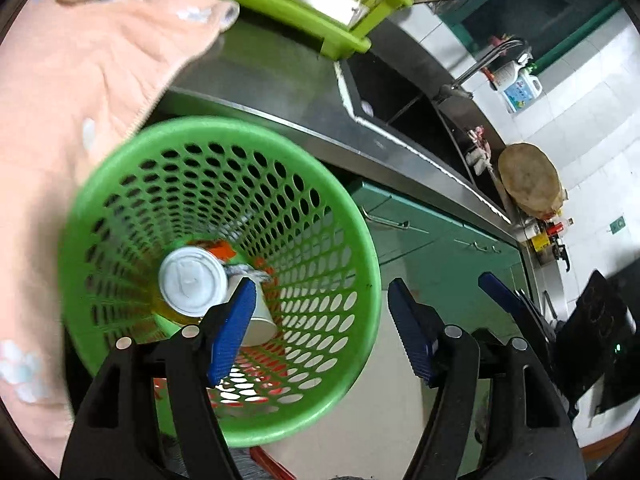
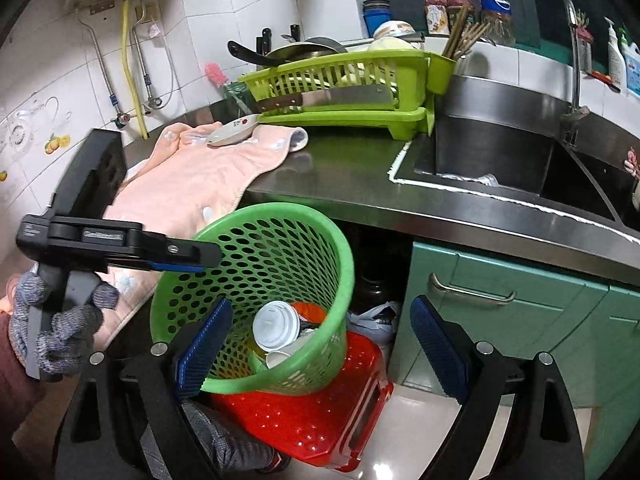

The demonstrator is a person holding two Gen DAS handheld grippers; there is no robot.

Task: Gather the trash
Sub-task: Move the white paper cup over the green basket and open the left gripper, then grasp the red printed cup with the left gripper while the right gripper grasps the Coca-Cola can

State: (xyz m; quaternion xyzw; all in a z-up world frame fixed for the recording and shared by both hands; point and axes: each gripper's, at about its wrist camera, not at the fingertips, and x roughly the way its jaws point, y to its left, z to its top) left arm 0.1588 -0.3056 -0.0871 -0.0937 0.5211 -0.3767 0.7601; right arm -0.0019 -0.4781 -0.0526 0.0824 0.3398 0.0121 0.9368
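the green basket (image 2: 256, 264) stands on a red stool (image 2: 308, 412) in front of the steel surface (image 2: 344, 176), with a white-lidded cup (image 2: 276, 326) and a paper cup (image 1: 260, 316) lying at its bottom. the left hand-held gripper (image 1: 324, 332) hangs over the basket's mouth, its blue fingers (image 1: 234, 332) apart and empty, the trash below them. the right hand-held gripper (image 2: 320, 352) sits just beside the basket, jaws wide apart, nothing between its pads. a pink towel (image 2: 192, 180) drapes over the surface edge.

cup (image 2: 276, 326) in basket (image 2: 256, 216) | basket on stool (image 2: 304, 424) | stool before counter (image 2: 344, 172)
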